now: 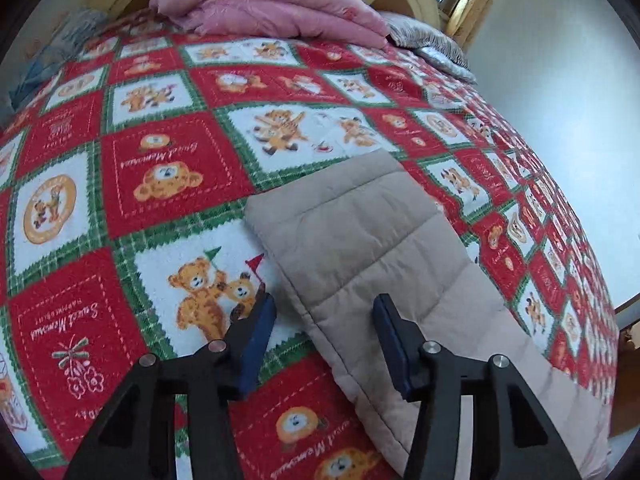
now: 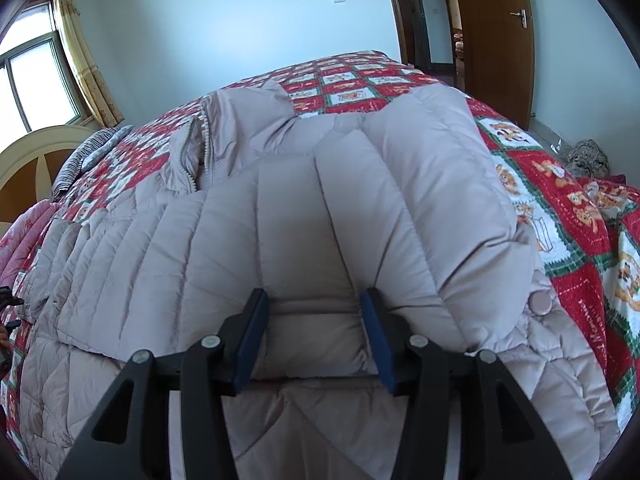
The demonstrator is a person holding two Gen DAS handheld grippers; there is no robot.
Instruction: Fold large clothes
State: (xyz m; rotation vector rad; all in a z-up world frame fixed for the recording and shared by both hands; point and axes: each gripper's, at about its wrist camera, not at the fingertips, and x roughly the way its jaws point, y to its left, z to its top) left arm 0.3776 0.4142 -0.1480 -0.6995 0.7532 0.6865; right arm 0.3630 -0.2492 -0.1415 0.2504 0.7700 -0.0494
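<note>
The left claw hangs with its jaws apart and nothing pinched, one blue pad over the teddy-bear bedspread, the other over a sleeve of the beige quilted coat. Pink folded bedding lies by the headboard. The right claw stands parted too, straddling a puffy fold of the coat, spread across the bed.

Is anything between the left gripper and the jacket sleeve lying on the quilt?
Nothing visible. The left gripper hangs open right over the beige sleeve, with only the patterned quilt beside it.
</note>
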